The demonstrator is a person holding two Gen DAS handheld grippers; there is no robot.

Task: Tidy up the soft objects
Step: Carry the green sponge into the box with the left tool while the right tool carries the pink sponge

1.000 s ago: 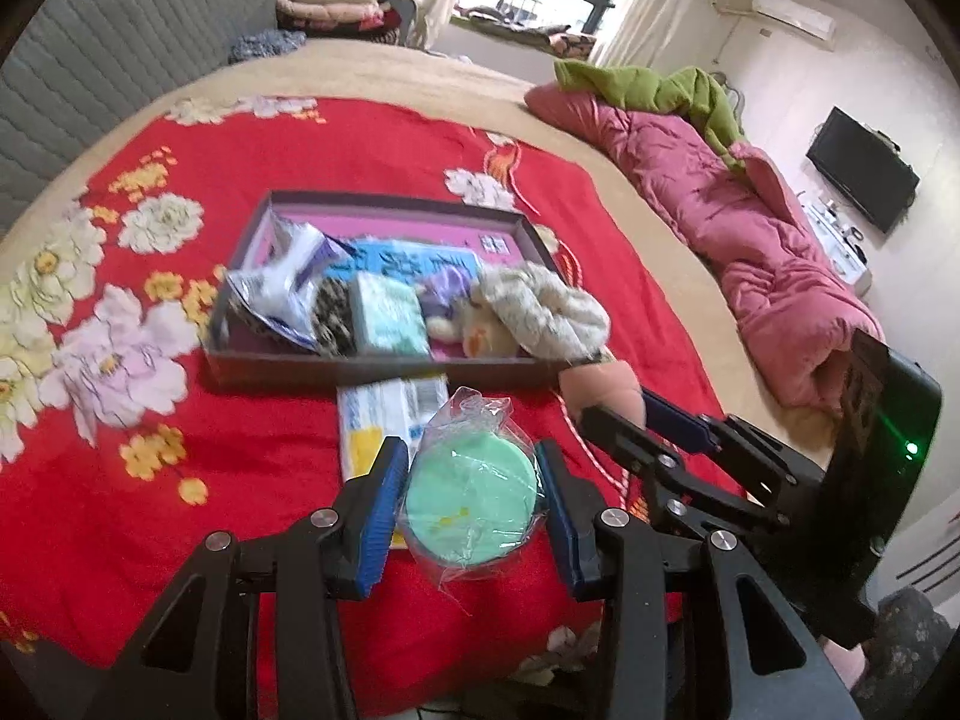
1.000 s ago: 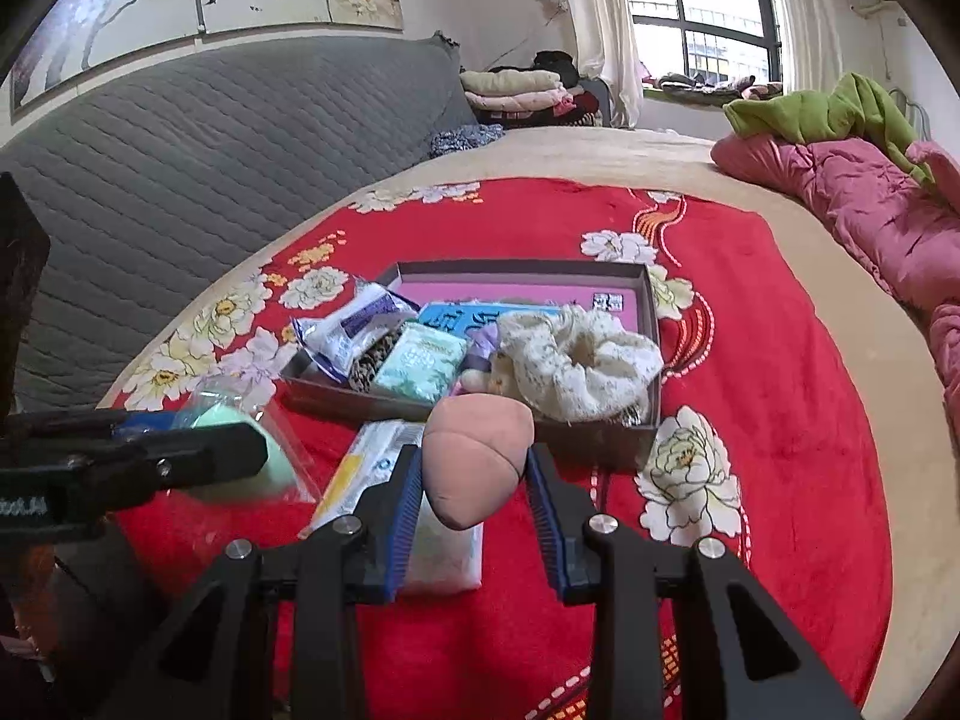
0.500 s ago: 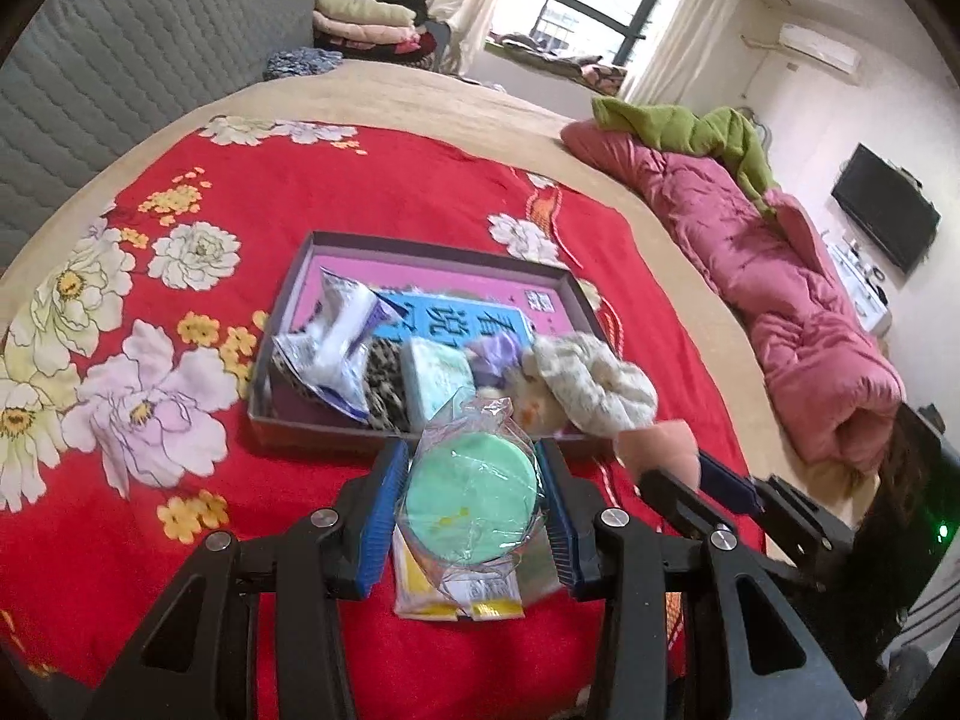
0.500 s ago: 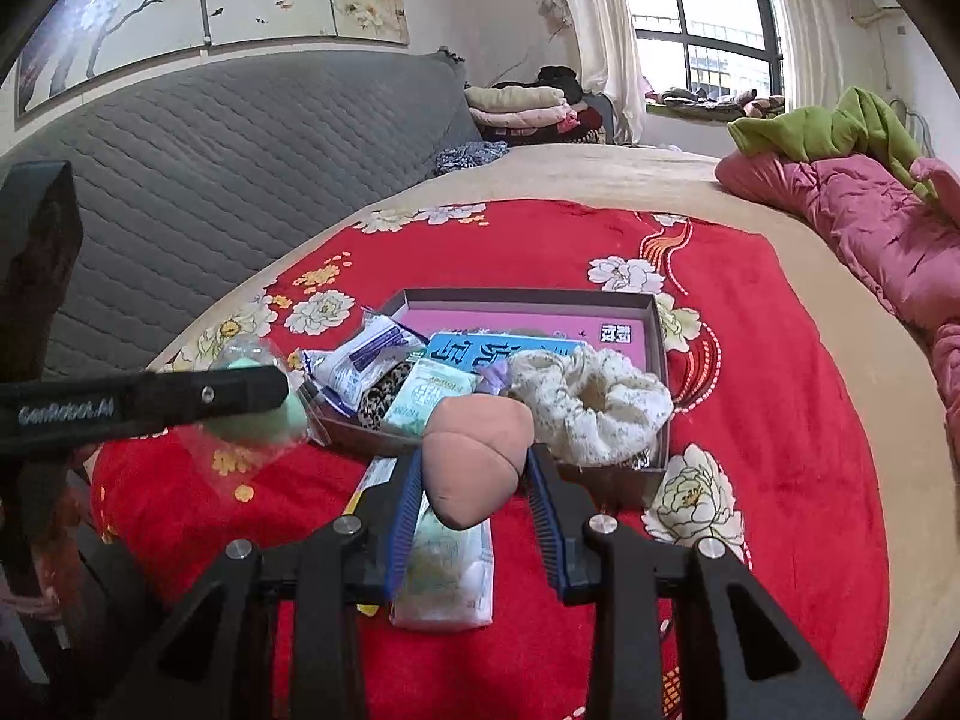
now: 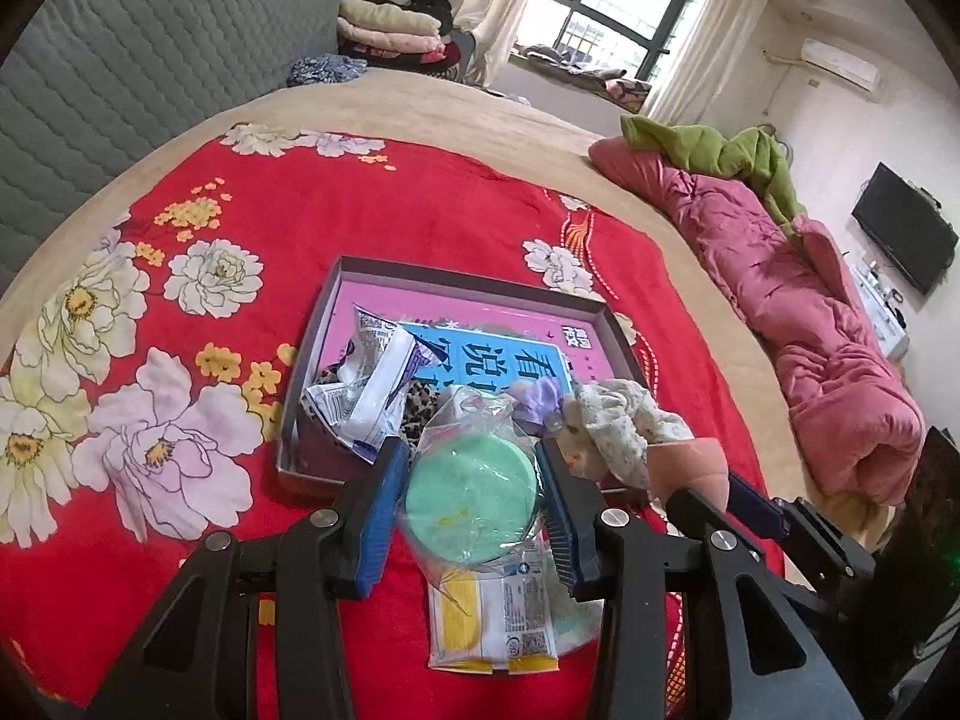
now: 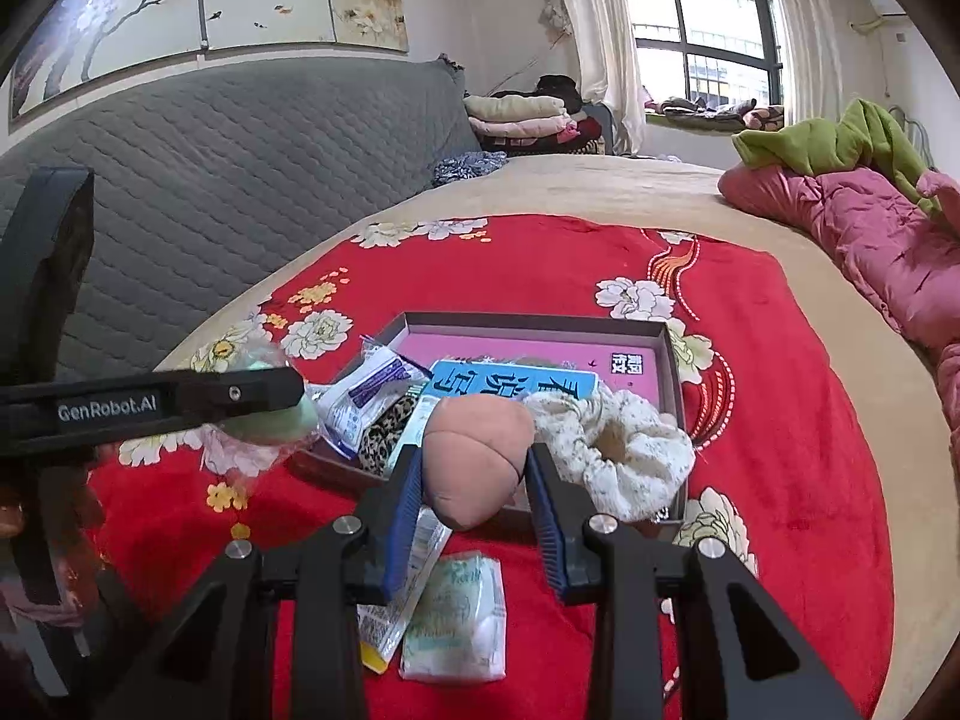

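**A:** Left wrist view: the green sponge puff [image 5: 471, 501], sealed in a clear bag, is clamped between the left gripper [image 5: 470, 507]'s 2 blue pads, held in the air just short of the shallow box [image 5: 480, 285]'s near wall. Over at 3 o'clock the right gripper [image 5: 690, 483] is squeezing the peach makeup sponge [image 5: 690, 465].

**B:** Yep, the right wrist view agrees: peach sponge [image 6: 477, 459] pinched tight in the right gripper [image 6: 474, 483], cream scrunchie [image 6: 624, 456] just past it at 2 o'clock, already in the box [image 6: 534, 321]. 2 tissue packs [image 6: 456, 618] are lying on the red floral blanket [image 6: 798, 480] at 6 o'clock, outside the box.

**A:** So I'd call this the carry step, both hands loaded and heading for the box.

**B:** Next move looks like getting each sponge over the rim before letting go. The near half is crowded with wrappers and a leopard-print piece, so the bare pink floor at 12 o'clock seems the safer drop spot.
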